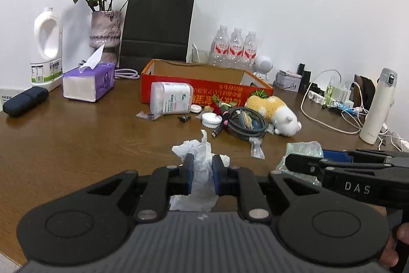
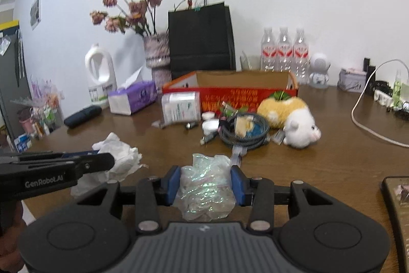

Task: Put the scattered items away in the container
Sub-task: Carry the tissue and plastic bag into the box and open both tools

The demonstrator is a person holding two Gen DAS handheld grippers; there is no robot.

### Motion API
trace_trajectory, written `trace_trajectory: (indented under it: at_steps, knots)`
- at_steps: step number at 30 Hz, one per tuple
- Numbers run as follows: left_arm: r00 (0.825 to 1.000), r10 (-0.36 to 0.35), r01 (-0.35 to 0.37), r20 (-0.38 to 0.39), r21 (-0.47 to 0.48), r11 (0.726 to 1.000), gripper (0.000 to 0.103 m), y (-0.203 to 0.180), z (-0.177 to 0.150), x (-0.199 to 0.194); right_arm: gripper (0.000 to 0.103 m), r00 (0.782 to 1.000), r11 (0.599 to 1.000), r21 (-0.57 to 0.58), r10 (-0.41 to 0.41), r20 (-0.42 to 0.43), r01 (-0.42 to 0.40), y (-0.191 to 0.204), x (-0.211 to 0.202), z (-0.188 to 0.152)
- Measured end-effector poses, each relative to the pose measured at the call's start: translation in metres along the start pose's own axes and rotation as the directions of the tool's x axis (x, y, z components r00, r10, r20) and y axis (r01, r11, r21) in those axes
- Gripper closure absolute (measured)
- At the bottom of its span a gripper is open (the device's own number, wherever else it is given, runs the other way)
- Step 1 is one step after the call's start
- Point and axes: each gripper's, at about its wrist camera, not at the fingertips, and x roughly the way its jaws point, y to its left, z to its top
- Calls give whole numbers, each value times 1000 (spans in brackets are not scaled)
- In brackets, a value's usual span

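Observation:
My left gripper (image 1: pixel 202 160) is shut on a crumpled white tissue (image 1: pixel 198 149), held above the brown table. The right gripper (image 2: pixel 205 174) is shut on a crinkled clear plastic bag (image 2: pixel 207 192); the same bag (image 1: pixel 303 149) shows at the right of the left wrist view. An open red cardboard box (image 1: pixel 204 90) stands behind, near the wall. Before it lie a white tub on its side (image 1: pixel 171 97), a coiled black cable (image 1: pixel 244 124), a yellow-and-white plush toy (image 1: pixel 276 113), a white cap (image 1: pixel 211 118) and small bits.
A purple tissue pack (image 1: pixel 89 82), a white jug (image 1: pixel 47 47), a vase of dried roses (image 1: pixel 106 33), a black paper bag (image 1: pixel 157 24) and three water bottles (image 1: pixel 235 47) stand at the back. A white flask (image 1: pixel 378 106) and cables occupy the right. A dark case (image 1: pixel 25 100) lies left.

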Motion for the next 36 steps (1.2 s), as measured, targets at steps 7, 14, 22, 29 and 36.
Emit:
trace_trajectory:
  at_steps: [7, 14, 22, 29, 36]
  knots:
    - [1000, 11, -11, -21, 4, 1000, 87, 8, 23, 27, 62, 999, 1000, 10, -17, -27, 17, -13, 21, 13]
    - [998, -26, 23, 64, 52, 998, 87, 12, 108, 89, 61, 998, 998, -39, -46, 45, 48, -33, 64, 87]
    - [1000, 5, -4, -13, 50, 999, 87, 37, 212, 228, 61, 999, 999, 7, 38, 13, -38, -72, 169, 201]
    - [959, 78, -71, -274, 38, 997, 87, 67, 237, 373, 61, 953, 996, 88, 27, -300, -1, -106, 334, 256]
    - [914, 158, -134, -374, 88, 987, 73, 79, 228, 428, 58, 884, 994, 44, -65, -463, 96, -112, 434, 236]
